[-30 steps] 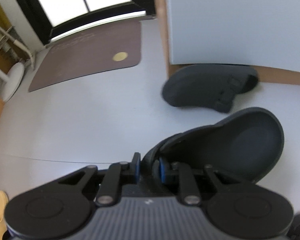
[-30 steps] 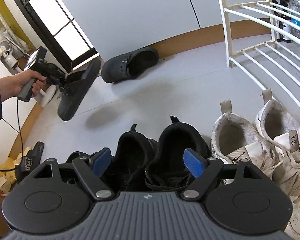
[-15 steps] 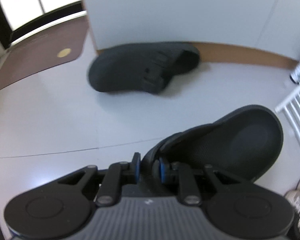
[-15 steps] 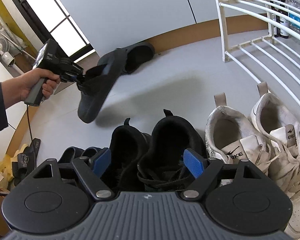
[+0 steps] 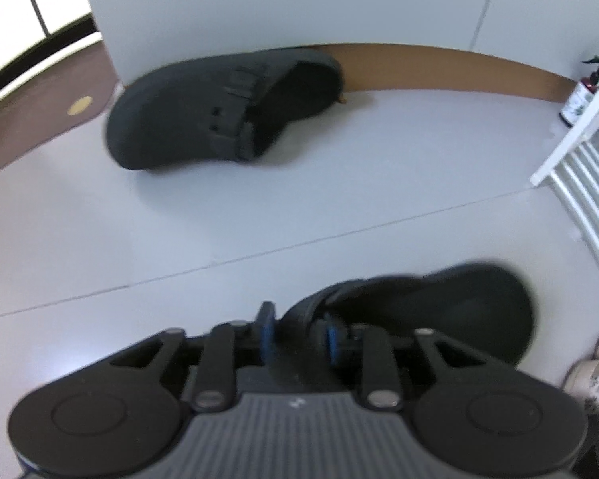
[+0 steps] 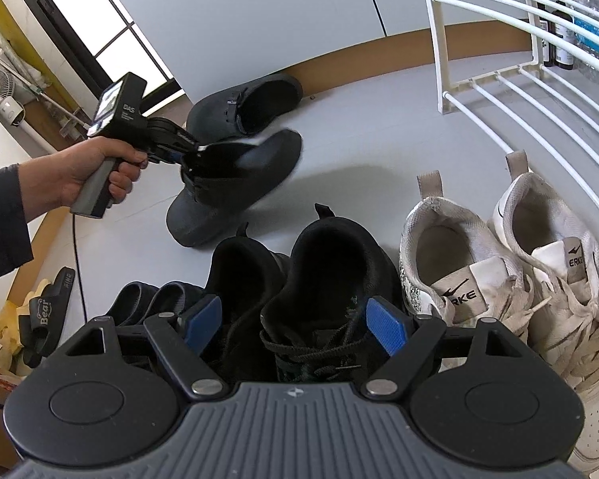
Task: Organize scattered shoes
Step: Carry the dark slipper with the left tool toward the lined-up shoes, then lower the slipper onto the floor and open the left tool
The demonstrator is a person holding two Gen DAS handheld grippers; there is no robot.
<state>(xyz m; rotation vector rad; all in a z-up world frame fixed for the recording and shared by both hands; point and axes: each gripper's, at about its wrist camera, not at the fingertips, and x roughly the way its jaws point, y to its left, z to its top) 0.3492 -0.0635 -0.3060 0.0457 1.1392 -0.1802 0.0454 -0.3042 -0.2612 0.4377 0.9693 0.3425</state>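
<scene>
Left hand-held gripper (image 6: 181, 147) jaws opening, heel rim of dark clog (image 6: 235, 187) between them; toe touches the floor (image 6: 363, 119) just beyond the black sneakers (image 6: 299, 279). Advice: settle the sole flat before withdrawing; align with the row. Long axis tilts, toe down toward camera, heel raised. Right hand-held gripper (image 6: 295, 319) wide, empty, above sneakers.

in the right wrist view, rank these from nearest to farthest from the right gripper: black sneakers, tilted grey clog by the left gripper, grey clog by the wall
1. black sneakers: right under the right gripper, between its open fingers in this view.
2. tilted grey clog: mid-floor, up and left, at the left gripper, whose jaws are opening.
3. grey clog by the wall: farthest, at the baseboard.
</scene>
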